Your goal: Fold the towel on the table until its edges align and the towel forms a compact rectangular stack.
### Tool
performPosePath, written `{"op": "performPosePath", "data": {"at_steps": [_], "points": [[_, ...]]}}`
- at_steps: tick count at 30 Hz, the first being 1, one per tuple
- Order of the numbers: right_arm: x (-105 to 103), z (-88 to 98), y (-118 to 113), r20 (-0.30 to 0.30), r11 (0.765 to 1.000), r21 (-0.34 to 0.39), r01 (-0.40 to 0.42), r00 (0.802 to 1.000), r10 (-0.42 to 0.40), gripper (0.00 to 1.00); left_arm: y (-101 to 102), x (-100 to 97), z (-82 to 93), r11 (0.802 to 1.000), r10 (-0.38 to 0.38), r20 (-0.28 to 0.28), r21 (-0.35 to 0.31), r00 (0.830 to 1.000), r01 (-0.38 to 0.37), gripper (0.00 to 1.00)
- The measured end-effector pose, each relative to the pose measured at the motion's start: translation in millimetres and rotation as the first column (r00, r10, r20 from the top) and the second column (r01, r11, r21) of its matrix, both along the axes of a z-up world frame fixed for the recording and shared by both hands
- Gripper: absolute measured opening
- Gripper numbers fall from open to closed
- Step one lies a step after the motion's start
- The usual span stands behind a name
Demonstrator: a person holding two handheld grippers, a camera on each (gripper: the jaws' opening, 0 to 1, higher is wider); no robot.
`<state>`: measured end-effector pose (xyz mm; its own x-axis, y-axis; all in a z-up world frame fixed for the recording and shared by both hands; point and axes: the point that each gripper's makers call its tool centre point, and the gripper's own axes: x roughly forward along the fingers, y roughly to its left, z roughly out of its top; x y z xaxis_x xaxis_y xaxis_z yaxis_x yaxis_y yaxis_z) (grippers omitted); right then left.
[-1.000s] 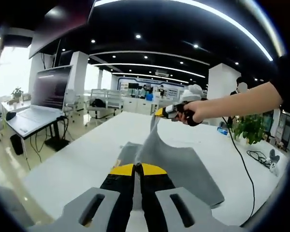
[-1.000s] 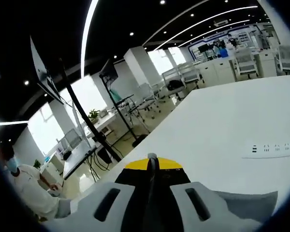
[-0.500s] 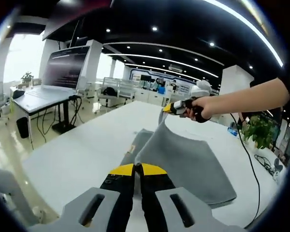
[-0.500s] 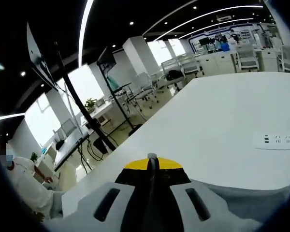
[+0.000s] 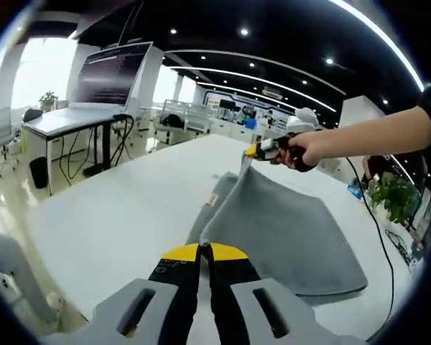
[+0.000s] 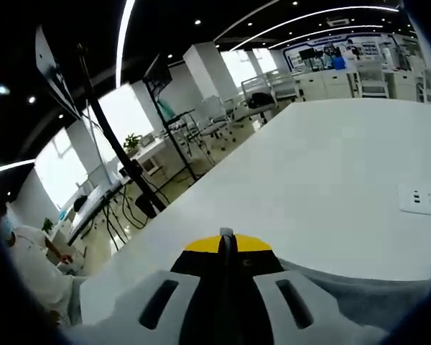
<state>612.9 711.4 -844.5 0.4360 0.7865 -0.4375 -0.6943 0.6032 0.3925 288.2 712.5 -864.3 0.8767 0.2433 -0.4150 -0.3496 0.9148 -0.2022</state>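
1. I have the left gripper (image 5: 205,248) pinching one corner of the grey towel (image 5: 287,230); its jaws are pressed together on the cloth, which rises straight out of the yellow tips in the left gripper view.

2. The right gripper (image 5: 262,149) shows further along the same edge, held in a hand (image 5: 305,147). It grips the other corner, lifted above the white table (image 5: 108,215). In the right gripper view its own tips (image 6: 226,243) sit closed, with grey cloth spilling beside and below them, so I read those jaws as clamped on the towel too.

3. The towel hangs between the two grips like a tent: the held edge is raised and taut, while the rest drapes down and lies on the table toward the right and near side. I hold both corners up together so the edge stays straight and the fold line forms evenly instead of bunching.

4. I judge this to be mid-fold: the lifted edge has yet to be carried across and laid onto the opposite edge. Keeping equal tension on both corners matters most, or the edges will land skewed.

5. A white power strip (image 6: 424,200) lies on the table beyond the cloth, well apart from it, so it should not catch the fold.

6. Desks, monitors and a potted plant (image 5: 391,198) stand off the table.
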Motion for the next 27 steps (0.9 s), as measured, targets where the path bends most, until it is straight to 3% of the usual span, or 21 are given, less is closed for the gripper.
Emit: {"op": "performPosePath", "data": {"at_steps": [10,19,23,27], "points": [[0,-27.8,10,0.03,0.999,-0.041,-0.032,0.999,0.033,0.04,8,4.9,-36.7,0.998,0.005,-0.094,-0.058,0.996,-0.011,0.04],[4,-34.9,23,0.05,0.997,-0.03,-0.067,0.996,0.068,0.06,10,1.9,-35.0,0.996,0.06,-0.093,-0.064,0.994,-0.066,0.04],[4,-33.2,27,0.057,0.997,-0.02,-0.078,0.995,0.079,0.0,12,-0.3,-41.3,0.993,0.074,-0.11,-0.083,0.991,-0.084,0.05],[2,-34.4,26,0.071,0.994,-0.04,-0.099,0.992,0.102,0.02,12,-0.5,-42.6,0.991,0.074,-0.102,-0.103,0.992,-0.085,0.05]]}}
